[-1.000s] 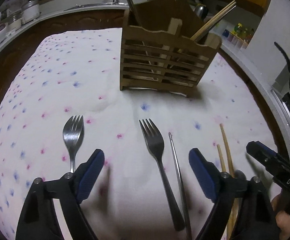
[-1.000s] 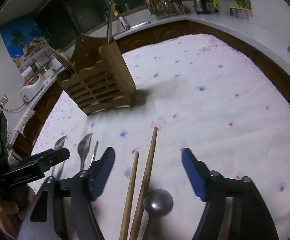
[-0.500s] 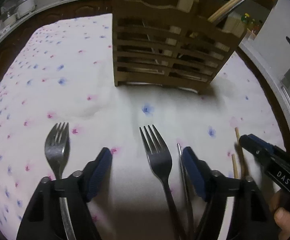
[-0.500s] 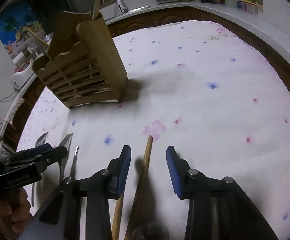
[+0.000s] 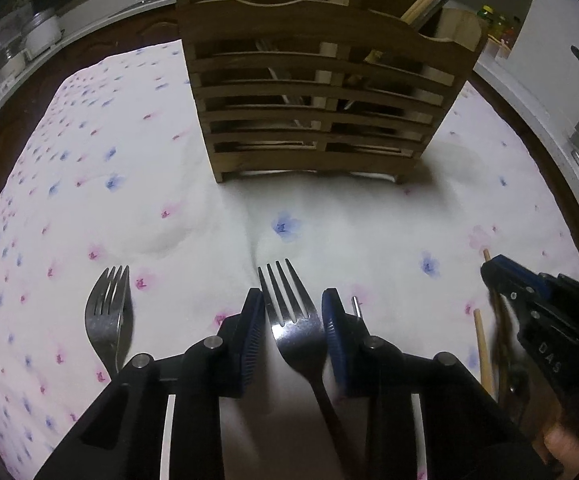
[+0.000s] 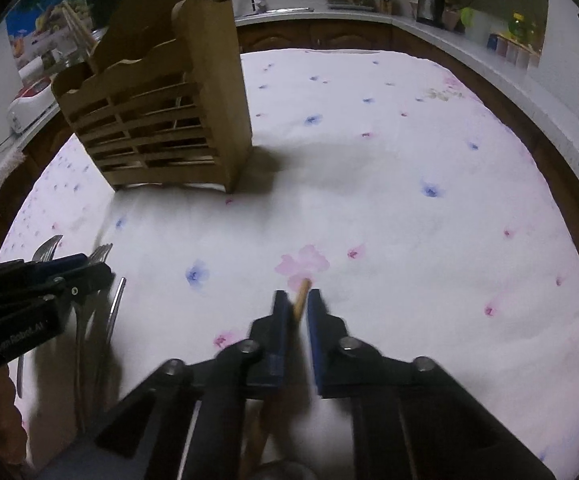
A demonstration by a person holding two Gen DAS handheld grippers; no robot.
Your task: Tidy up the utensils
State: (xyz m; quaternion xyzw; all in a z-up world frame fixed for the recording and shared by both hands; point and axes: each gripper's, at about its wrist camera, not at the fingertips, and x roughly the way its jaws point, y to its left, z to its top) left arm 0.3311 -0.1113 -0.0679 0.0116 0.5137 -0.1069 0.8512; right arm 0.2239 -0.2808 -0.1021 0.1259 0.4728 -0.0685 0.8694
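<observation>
A steel fork (image 5: 291, 320) lies on the flowered cloth (image 5: 129, 184), its head between the blue pads of my left gripper (image 5: 292, 312). The jaws are closing and the pads touch the head's two edges. My right gripper (image 6: 298, 308) is shut on a wooden chopstick (image 6: 302, 294), whose tip pokes out past the pads. A second fork (image 5: 107, 320) lies to the left, a thin metal rod (image 5: 356, 306) just right of the left gripper, and another wooden chopstick (image 5: 481, 344) beside the right gripper (image 5: 493, 276). The slatted wooden caddy (image 5: 313, 120) stands upright ahead.
The caddy (image 6: 161, 120) holds chopsticks and other utensils. In the right wrist view the left gripper (image 6: 89, 268) sits over the forks (image 6: 49, 246) at the left edge. Counters with jars and a kettle (image 6: 429, 0) ring the table. A hand (image 5: 569, 444) shows at the lower right.
Both grippers have moved forward and lower over the cloth. The left jaws narrowed around the middle fork. The right jaws went from wide open to shut on the wooden chopstick.
</observation>
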